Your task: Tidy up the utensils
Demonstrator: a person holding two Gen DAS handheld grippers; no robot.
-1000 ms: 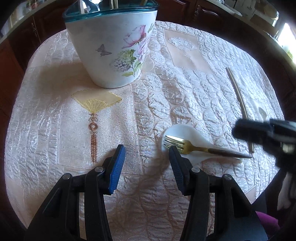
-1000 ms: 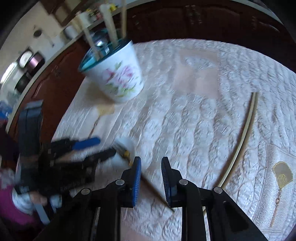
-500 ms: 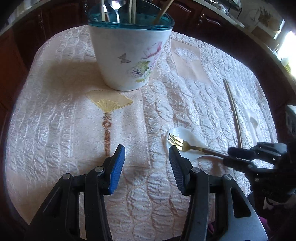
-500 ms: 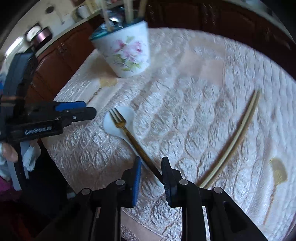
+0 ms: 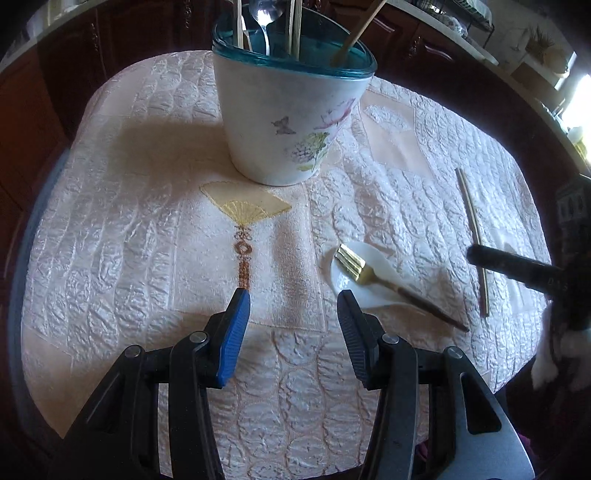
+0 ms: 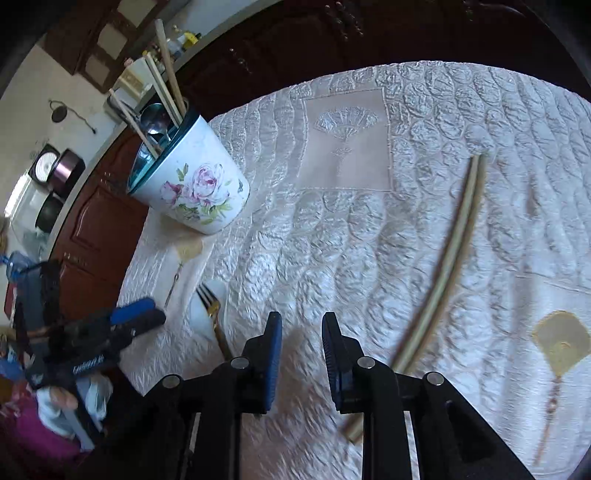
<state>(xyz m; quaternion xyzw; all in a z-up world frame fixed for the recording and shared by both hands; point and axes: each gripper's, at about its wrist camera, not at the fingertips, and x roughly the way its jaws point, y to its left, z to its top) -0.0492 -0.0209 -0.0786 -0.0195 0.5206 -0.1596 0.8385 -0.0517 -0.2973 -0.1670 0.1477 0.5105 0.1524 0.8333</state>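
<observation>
Left tongs (image 5: 293, 308) stood wide apart over the desk (image 5: 129, 258), holding nothing, their tip just short of the white spoon (image 5: 365, 280). Right tongs (image 6: 301, 332) were narrowly parted, empty, touching nothing. One gold fork (image 5: 360, 267) lay on the one white spoon. Two chopsticks (image 6: 454, 254) lay together, well apart from the fork. One floral pot (image 5: 284, 122) stood upright, holding one metal spoon (image 5: 266, 14) and several sticks, count unclear.

The right gripper (image 6: 301, 345) has left the fork (image 6: 211, 314). It now hangs empty nearer the chopsticks (image 6: 448, 254).
</observation>
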